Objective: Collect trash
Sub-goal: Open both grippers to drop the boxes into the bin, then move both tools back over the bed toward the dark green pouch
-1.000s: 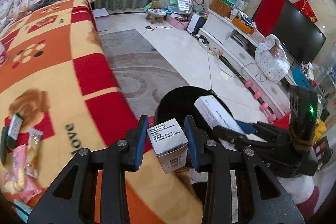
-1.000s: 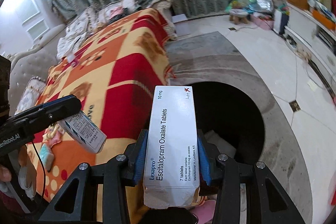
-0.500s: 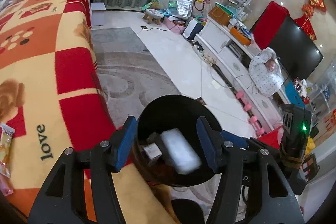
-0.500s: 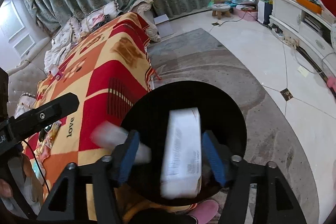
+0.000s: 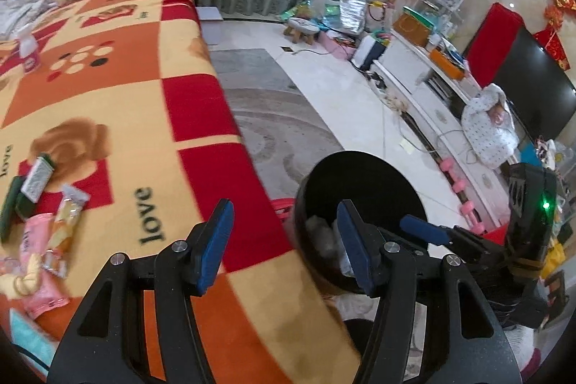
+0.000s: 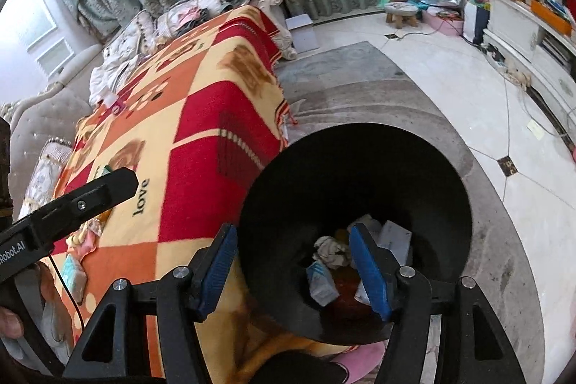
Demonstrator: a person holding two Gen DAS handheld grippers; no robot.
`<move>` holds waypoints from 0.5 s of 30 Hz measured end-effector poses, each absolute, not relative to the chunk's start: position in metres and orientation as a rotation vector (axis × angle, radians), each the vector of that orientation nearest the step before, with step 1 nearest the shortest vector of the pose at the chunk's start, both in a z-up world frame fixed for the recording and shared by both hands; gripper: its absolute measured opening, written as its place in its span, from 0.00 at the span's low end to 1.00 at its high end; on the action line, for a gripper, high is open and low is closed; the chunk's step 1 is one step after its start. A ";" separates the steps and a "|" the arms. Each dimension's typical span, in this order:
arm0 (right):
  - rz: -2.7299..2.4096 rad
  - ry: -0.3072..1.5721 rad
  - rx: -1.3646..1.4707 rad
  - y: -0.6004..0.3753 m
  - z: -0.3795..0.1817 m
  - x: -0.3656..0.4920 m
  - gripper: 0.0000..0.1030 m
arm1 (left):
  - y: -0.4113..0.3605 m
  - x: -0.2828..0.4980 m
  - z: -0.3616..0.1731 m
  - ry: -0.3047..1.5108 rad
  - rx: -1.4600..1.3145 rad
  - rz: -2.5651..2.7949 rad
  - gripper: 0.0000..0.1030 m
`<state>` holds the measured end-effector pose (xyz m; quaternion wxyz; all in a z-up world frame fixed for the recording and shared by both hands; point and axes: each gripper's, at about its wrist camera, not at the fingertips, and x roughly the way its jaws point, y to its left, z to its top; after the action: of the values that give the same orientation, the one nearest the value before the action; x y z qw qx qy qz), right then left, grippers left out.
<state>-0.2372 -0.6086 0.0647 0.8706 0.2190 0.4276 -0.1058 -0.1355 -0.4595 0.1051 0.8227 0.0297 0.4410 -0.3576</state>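
A black round trash bin stands on the floor beside the blanket-covered table; it also shows in the left wrist view. Inside lie white medicine boxes and crumpled paper. My right gripper is open and empty above the bin's near rim. My left gripper is open and empty over the table edge, left of the bin. Snack wrappers and a small box lie on the blanket at the left.
The table carries a red, orange and yellow blanket. A grey rug lies under the bin. A white TV cabinet with a television lines the right wall. A small stool and bags stand by the curtains.
Both grippers opened and dropped their medicine boxes into the bin. The left gripper has since swung left, back over the table edge.
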 end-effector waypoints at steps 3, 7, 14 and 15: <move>-0.207 0.894 0.441 -0.597 0.069 -0.232 0.61 | -0.448 -0.138 0.107 0.916 0.092 -0.733 0.57; -0.180 0.901 0.414 -0.578 0.073 -0.224 0.62 | -0.432 -0.139 0.112 0.896 0.101 -0.711 0.57; -0.134 0.911 0.387 -0.548 0.078 -0.209 0.65 | -0.395 -0.132 0.118 0.891 0.090 -0.664 0.57; -0.129 0.912 0.384 -0.543 0.078 -0.206 0.65 | -0.390 -0.131 0.118 0.892 0.086 -0.658 0.57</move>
<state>-0.2062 -0.5434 0.0783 0.8780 0.1842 0.4374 -0.0620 -0.1310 -0.3901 0.1181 0.8494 0.0410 0.4235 -0.3124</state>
